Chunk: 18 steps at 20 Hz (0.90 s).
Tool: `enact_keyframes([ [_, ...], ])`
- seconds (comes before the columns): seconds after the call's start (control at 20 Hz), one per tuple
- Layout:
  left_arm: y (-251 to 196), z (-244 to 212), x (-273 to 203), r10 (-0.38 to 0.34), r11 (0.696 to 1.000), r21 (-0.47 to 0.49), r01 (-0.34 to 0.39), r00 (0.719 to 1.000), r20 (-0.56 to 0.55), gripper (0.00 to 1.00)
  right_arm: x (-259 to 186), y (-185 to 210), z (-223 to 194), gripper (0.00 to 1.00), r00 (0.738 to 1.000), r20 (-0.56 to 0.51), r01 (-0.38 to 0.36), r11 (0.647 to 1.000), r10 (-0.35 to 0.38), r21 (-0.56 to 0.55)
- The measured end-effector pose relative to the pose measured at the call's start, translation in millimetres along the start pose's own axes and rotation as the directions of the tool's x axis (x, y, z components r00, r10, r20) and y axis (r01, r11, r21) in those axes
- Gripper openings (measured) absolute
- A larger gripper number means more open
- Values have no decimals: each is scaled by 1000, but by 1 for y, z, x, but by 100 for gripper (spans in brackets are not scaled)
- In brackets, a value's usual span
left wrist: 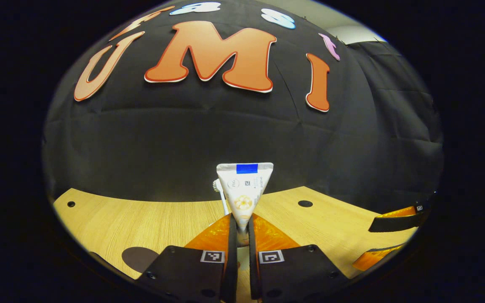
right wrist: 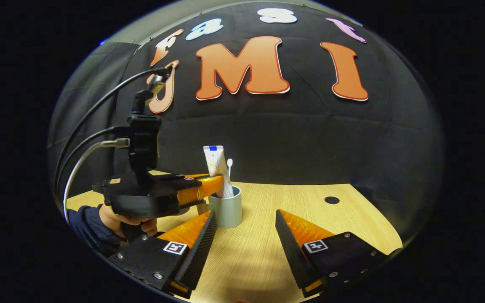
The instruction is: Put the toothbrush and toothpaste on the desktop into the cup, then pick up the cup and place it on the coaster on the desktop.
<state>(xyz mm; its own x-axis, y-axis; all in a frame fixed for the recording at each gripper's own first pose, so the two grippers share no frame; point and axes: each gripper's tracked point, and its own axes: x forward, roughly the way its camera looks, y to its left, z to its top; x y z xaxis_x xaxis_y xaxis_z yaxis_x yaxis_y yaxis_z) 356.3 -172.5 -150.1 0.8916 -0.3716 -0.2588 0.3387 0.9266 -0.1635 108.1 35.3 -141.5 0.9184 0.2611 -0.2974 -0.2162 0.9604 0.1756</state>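
In the left gripper view my left gripper (left wrist: 242,229) sits at bottom centre with its fingers nearly together, pinching the lower part of the toothpaste tube (left wrist: 246,189). The tube stands upright, flat crimped end on top, and a white toothbrush (left wrist: 221,195) rises just behind it on the left. A dark round coaster (left wrist: 139,257) lies on the wooden desktop (left wrist: 99,221) at lower left of that frame, near my fingers.

In the right gripper view the left gripper (right wrist: 213,185) reaches in from the left at mid-height, held by a hand (right wrist: 126,221) in a dark sleeve, clamped on the toothpaste tube (right wrist: 217,170) just above the rim of the pale green cup (right wrist: 227,210). The tube's foot is down inside the cup, its long axis nearly vertical, and the toothbrush (right wrist: 229,164) head pokes up beside it.

My right gripper (right wrist: 244,237) hangs wide open at the bottom, holding nothing, with the cup just beyond its left finger. I judge both items are in, so letting go of the tube comes next; the open right gripper looks the nearer one for grasping the cup.
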Motion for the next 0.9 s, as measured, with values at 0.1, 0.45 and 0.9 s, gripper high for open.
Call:
enact_keyframes([
  [0.1,-2,-2,0,-11,1000,-1,11,1000,-25,16,-4,0,2,85,1000,-1,4,1000,-4,9],
  [0.45,2,-7,-2,-8,1000,3,8,996,-87,22,-25,2,7,86,1000,-3,17,999,-17,31],
  [0.9,18,3,-56,-24,997,-82,15,994,-106,60,-29,15,9,85,1000,-22,16,998,-15,55],
])
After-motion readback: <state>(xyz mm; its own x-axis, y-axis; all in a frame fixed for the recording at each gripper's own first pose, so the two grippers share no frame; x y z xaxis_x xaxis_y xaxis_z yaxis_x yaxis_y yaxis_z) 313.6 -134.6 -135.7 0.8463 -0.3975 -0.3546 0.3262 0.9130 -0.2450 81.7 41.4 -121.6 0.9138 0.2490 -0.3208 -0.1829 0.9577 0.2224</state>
